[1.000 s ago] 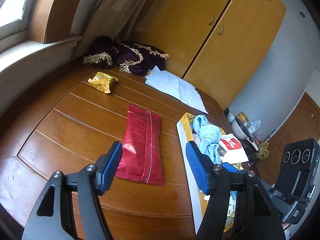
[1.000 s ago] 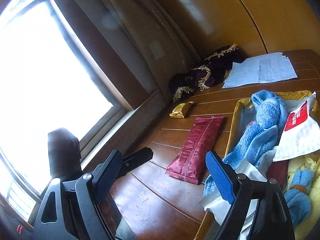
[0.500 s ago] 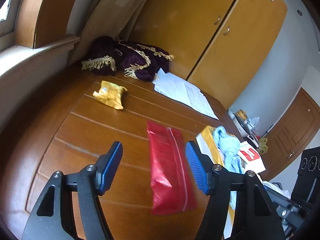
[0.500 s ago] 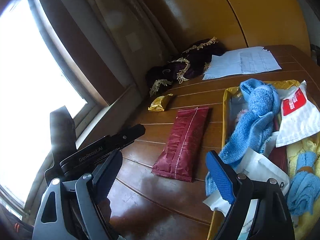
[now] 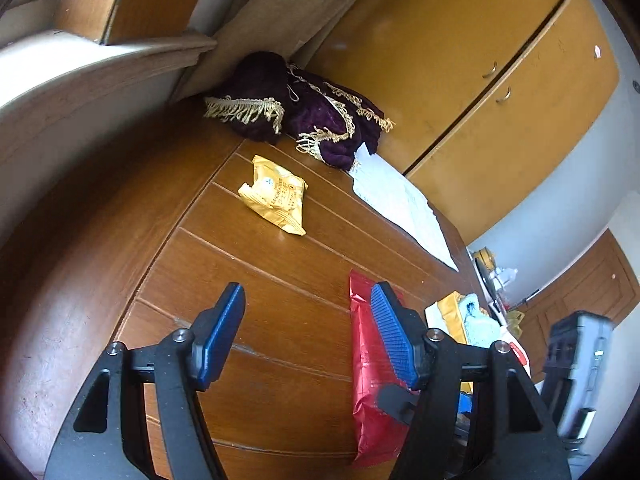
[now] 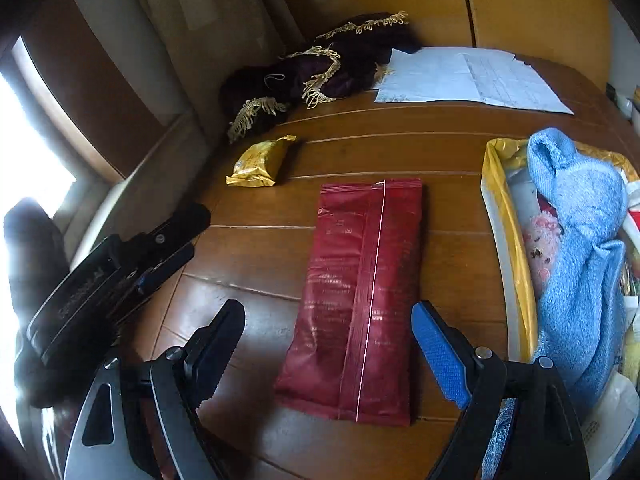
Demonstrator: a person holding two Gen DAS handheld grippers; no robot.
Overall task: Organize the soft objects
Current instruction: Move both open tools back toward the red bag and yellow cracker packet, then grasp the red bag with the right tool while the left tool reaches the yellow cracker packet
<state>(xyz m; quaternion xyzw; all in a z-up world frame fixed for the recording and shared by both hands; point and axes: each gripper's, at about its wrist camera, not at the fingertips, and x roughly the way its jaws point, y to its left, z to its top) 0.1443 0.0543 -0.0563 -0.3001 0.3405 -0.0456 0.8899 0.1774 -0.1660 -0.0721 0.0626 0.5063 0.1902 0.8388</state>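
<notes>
Left tongs (image 5: pixel 306 328) spread wide, nothing between, hanging over bare worktop (image 5: pixel 256 280); gold snack packet (image 5: pixel 276 200) further ahead. Right tongs (image 6: pixel 328 340) also spread, red pouch (image 6: pixel 360 292) lying flat right between pads, not pinched. Yellow tray (image 6: pixel 500 216) with blue towel (image 6: pixel 580 248) just off to right.

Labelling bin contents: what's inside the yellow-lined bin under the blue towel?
In the yellow-lined bin, the blue towel drapes over most contents. A pink fuzzy item and white packaging peek out; the rest is covered.
</notes>
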